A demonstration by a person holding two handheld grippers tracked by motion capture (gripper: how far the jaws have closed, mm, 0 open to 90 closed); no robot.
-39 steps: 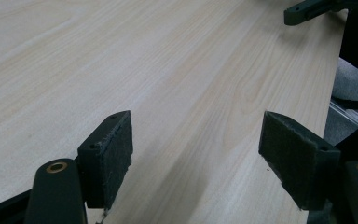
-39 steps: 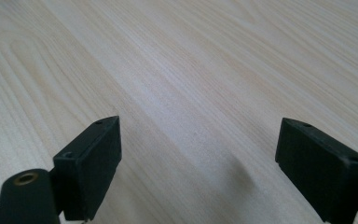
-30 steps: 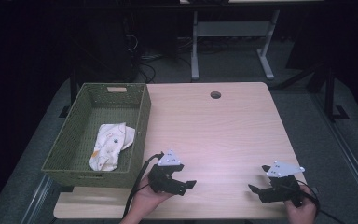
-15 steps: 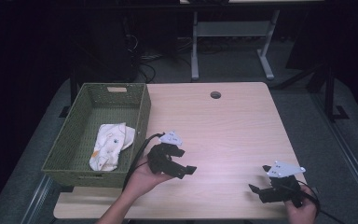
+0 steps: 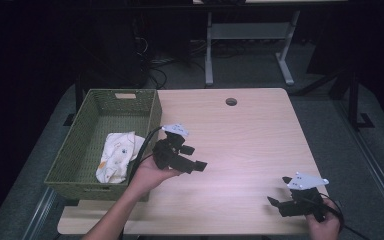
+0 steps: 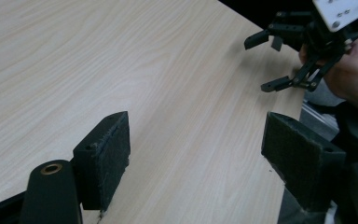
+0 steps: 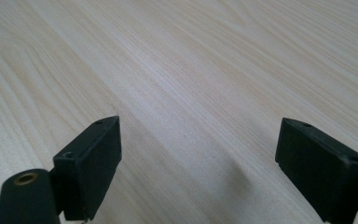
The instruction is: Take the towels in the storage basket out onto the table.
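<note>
A hand holds my left gripper [image 5: 194, 157] above the wooden table [image 5: 260, 125], just right of a green woven basket [image 5: 80, 155]. Its jaws stand wide open and point right. In the left gripper view the left gripper [image 6: 200, 154] has bare wood between its pads. A crumpled white cloth [image 5: 117, 155] with small prints lies inside the basket. My right gripper [image 5: 277, 190] rests low near the table's front right corner, open; in the right gripper view the right gripper [image 7: 205, 163] frames bare tabletop. The right gripper [image 6: 289, 56] also appears far off in the left gripper view.
A round cable hole [image 5: 231, 101] sits near the table's far edge. Beyond the table stand a grey desk frame [image 5: 250, 35] and tangled cables on a dark floor. The basket takes up the table's left side.
The left gripper has risen from the front edge and moved away from the person, ending beside the basket's right wall. The right gripper has stayed put.
</note>
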